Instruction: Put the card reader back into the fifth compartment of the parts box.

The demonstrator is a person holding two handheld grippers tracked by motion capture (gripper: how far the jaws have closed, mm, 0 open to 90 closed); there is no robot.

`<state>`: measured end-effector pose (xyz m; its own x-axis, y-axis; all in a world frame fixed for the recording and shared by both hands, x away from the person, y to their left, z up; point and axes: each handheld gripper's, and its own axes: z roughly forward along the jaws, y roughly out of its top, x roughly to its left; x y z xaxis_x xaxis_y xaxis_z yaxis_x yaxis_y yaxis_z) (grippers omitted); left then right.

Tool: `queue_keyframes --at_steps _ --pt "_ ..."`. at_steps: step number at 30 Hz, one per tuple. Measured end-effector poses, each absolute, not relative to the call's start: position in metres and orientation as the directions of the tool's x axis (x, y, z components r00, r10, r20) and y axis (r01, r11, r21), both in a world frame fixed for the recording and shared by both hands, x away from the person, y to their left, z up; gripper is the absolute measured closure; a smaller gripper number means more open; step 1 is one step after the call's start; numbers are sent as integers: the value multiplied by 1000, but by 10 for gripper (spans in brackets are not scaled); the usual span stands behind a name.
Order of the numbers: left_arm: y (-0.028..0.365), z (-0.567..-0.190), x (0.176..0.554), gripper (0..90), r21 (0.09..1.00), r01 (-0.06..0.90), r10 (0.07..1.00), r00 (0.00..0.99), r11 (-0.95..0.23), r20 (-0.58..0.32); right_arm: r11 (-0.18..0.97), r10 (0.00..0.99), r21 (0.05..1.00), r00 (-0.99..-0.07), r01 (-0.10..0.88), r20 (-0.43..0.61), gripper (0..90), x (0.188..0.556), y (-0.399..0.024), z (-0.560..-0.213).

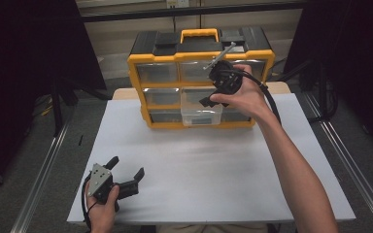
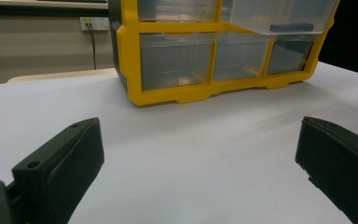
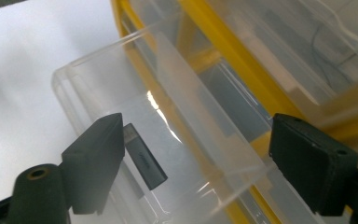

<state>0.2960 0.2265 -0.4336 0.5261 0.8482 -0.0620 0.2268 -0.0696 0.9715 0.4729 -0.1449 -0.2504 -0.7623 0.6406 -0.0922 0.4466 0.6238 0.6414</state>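
— Looking down from the high view, where was the right gripper (image 1: 209, 99)?

— It hung over the pulled-out clear drawer (image 1: 201, 112) in the middle column of the yellow organizer (image 1: 201, 57), which stood at the far side of the white table (image 1: 213, 170). The right hand (image 1: 245, 94) held it pointing down and toward the person.

— Was it holding anything?

— No. In the right gripper view its jaws stood wide apart, and nothing was pressed between them. A small dark USB stick (image 3: 144, 163) lay inside the drawer (image 3: 121, 93), on its clear floor, just beside the left jaw from that camera's angle. Whether the jaw touched it, I could not tell.

— How did the stick lie?

— Flat and slanted, its metal plug end pointing up toward the jaw.

— And the left gripper (image 1: 126, 175)?

— It was near the front left corner of the table, well apart from the organizer, held by the left hand (image 1: 99, 208). Its jaws were wide too, with only bare table (image 2: 191, 154) between them in the left gripper view. That view also showed the organizer (image 2: 130, 60) ahead, with the drawer (image 2: 279, 16) jutting out at the top and a dark shape inside it.
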Motion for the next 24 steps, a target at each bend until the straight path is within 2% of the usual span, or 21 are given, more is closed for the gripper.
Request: queue_keyframes --at_steps 6,15,24 --pt "227 -433 297 12 971 231 853 517 -64 -67 567 659 690 -750 450 -52 127 470 -158 -255" --pt "224 -435 300 12 969 236 849 524 -71 -65 530 682 719 -730 451 -45 89 461 -168 -262" --pt "229 -435 294 12 970 232 850 524 -73 -61 452 723 787 -690 421 -46 71 446 -179 -268"
